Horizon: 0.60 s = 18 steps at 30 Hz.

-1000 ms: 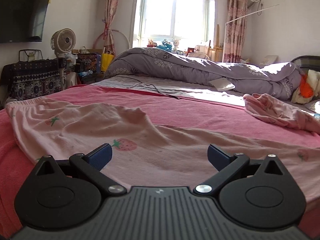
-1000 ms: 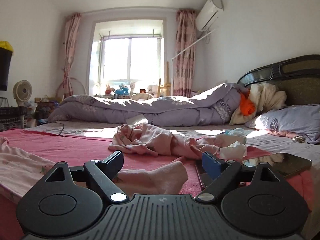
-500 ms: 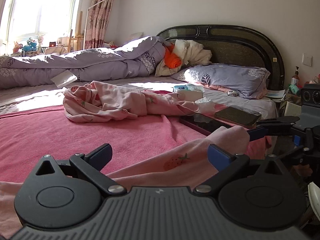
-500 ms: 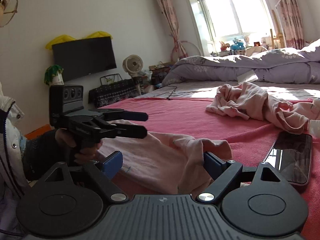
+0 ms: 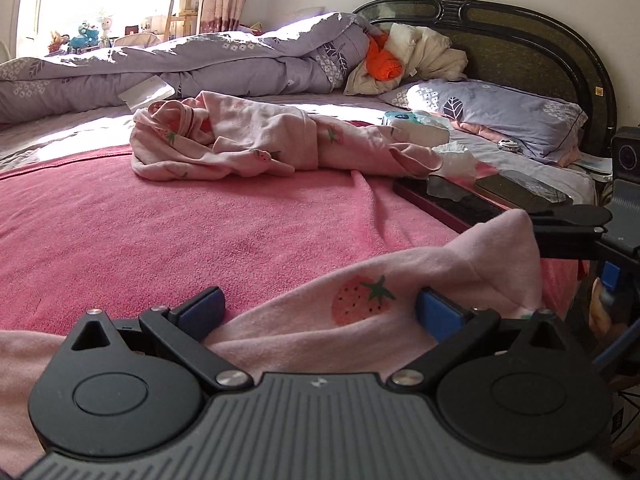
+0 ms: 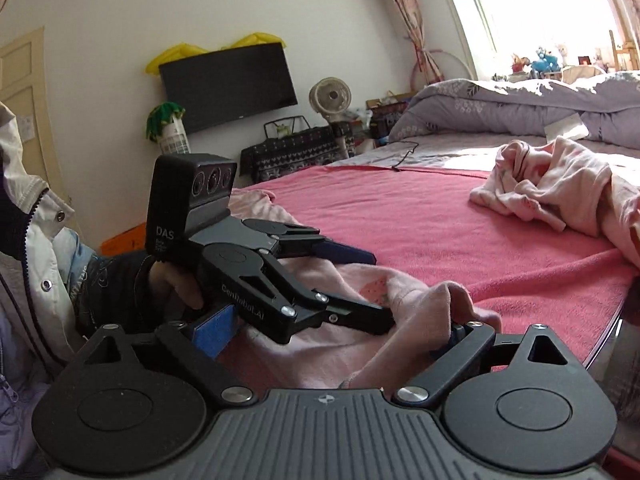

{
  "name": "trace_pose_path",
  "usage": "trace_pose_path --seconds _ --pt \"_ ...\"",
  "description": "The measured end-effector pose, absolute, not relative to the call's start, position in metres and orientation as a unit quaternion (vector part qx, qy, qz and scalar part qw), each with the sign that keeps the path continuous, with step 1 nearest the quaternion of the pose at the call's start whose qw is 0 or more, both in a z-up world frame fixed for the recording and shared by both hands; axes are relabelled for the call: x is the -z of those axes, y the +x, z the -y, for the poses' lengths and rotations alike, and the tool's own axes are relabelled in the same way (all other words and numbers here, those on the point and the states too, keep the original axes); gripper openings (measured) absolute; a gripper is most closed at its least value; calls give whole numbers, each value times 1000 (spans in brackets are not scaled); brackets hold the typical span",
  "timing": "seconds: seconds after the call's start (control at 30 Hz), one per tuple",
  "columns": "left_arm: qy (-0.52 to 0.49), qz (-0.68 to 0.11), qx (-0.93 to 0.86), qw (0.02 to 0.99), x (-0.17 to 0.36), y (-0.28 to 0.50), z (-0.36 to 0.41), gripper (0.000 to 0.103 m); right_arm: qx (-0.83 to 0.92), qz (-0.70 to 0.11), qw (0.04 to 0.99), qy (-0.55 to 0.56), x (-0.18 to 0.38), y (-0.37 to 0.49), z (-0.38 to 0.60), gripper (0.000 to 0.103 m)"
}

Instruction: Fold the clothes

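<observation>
The left gripper (image 5: 318, 304) has its jaws spread wide, with pink fabric of the strawberry-print garment (image 5: 360, 300) lying between the blue pads (image 5: 438, 314); nothing is pinched. The right gripper (image 6: 336, 332) is also released, its pads wide apart, and a raised fold of the same garment (image 6: 420, 308) drapes over its right finger. In the right view the left gripper (image 6: 372, 286) sits straight ahead and close, its fingers pointing across toward the right one, so the two claws face each other over one bunched end of the cloth.

That is the relation the next move seems to hang on: the garment lies at the near edge of the bed, right under and between both claws, with its long axis running sideways along that edge, away to the left gripper's left. Each gripper is equally near its own corner of this end; the left has the strawberry patch in its mouth, the right has the peaked fold.

The cloth rests on a pink towel-like blanket (image 5: 200, 232), which looks soft and grippy, so dragging may bunch it. Further in lies a second crumpled pink garment (image 5: 256, 144), well apart. A phone (image 5: 452, 204) lies near the bed edge, close to the right gripper. Beyond are a grey duvet (image 5: 200, 60), pillow (image 5: 500, 112) and headboard (image 5: 520, 36); the right view shows a wall TV (image 6: 228, 84) and fan (image 6: 330, 94).
</observation>
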<state>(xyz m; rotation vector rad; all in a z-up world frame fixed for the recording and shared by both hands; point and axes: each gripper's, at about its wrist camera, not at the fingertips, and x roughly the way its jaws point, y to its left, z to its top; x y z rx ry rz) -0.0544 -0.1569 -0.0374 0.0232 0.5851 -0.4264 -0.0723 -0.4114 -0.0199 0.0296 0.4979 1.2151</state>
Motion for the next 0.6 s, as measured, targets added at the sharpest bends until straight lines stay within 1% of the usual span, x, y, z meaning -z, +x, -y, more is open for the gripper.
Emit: trace_pose_path --seconds 0.2,0.3,0.43,0.53,0.6 --pt "12 -285 214 934 38 -53 156 103 -556 -219 799 65 27 -100 444 97" --pt "13 -284 213 935 39 -54 157 103 -551 -218 802 75 29 -113 454 99" --pt "15 -281 212 936 39 -55 158 103 -534 -217 814 77 31 -126 461 99" --pt "15 -281 212 936 38 -55 158 103 -520 -195 827 86 24 -122 465 99" --pt "16 -281 212 936 38 -56 156 103 -535 -188 819 85 17 -109 461 99"
